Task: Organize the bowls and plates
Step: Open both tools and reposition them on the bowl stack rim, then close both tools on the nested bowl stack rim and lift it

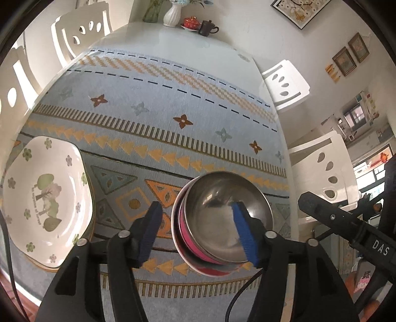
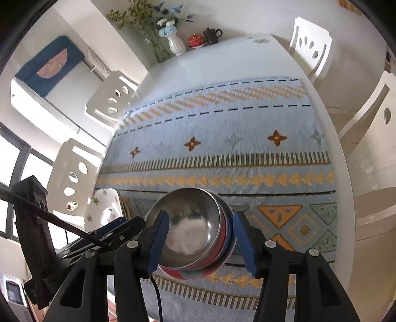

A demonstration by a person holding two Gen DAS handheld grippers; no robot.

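Note:
A stack of nested bowls (image 1: 222,218) stands on the patterned mat near the table's front edge, with a shiny steel bowl (image 2: 190,228) on top and pink and red rims below it. My left gripper (image 1: 198,235) is open and straddles the stack's left rim: the right pad sits over the steel bowl and the left pad stays outside, clear of the rim. My right gripper (image 2: 201,244) is open astride the stack's right rim without pressing it. A stack of white flowered plates (image 1: 47,198) lies to the left of the bowls; its edge also shows as plates (image 2: 106,210).
The blue and orange mat (image 1: 173,104) covers most of the white table (image 2: 222,57). At the far end stand a white vase (image 1: 171,16), a red lidded cup (image 1: 191,22) and a dark teapot (image 1: 207,27). White chairs (image 1: 284,84) line both sides.

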